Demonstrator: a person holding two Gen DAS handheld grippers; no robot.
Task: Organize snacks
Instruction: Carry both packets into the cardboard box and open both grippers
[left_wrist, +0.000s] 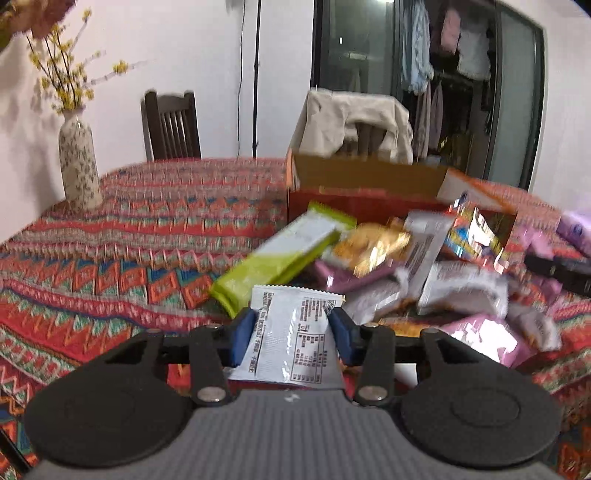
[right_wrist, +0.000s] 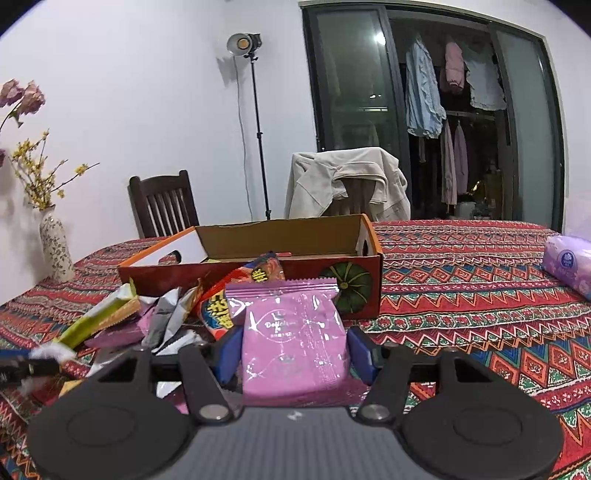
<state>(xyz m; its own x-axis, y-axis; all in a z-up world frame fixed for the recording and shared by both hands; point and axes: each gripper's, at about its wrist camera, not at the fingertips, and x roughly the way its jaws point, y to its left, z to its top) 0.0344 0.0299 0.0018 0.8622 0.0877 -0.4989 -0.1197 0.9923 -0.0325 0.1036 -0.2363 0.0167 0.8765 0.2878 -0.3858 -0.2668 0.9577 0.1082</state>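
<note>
My left gripper (left_wrist: 291, 325) is shut on a white snack packet (left_wrist: 291, 339) with black print, its blue pads pressing both sides, lifted a little above the pile. My right gripper (right_wrist: 295, 350) is shut on a pink snack packet (right_wrist: 291, 339) held upright in front of the open cardboard box (right_wrist: 258, 240). The same box (left_wrist: 369, 173) lies behind the pile in the left wrist view. Loose on the cloth lies a pile of snacks (left_wrist: 388, 266): a green wafer pack (left_wrist: 280, 254), a gold packet (left_wrist: 369, 247), pink and white packets. In the right wrist view the pile of snacks (right_wrist: 166, 314) lies left of my pink packet.
A patterned red tablecloth (left_wrist: 129, 236) covers the table. A flowered vase (left_wrist: 79, 162) stands far left. Two chairs stand behind the table, one draped with a beige jacket (right_wrist: 347, 181). A purple tissue pack (right_wrist: 569, 266) lies at the right. A lamp stand (right_wrist: 255, 122) is by the wall.
</note>
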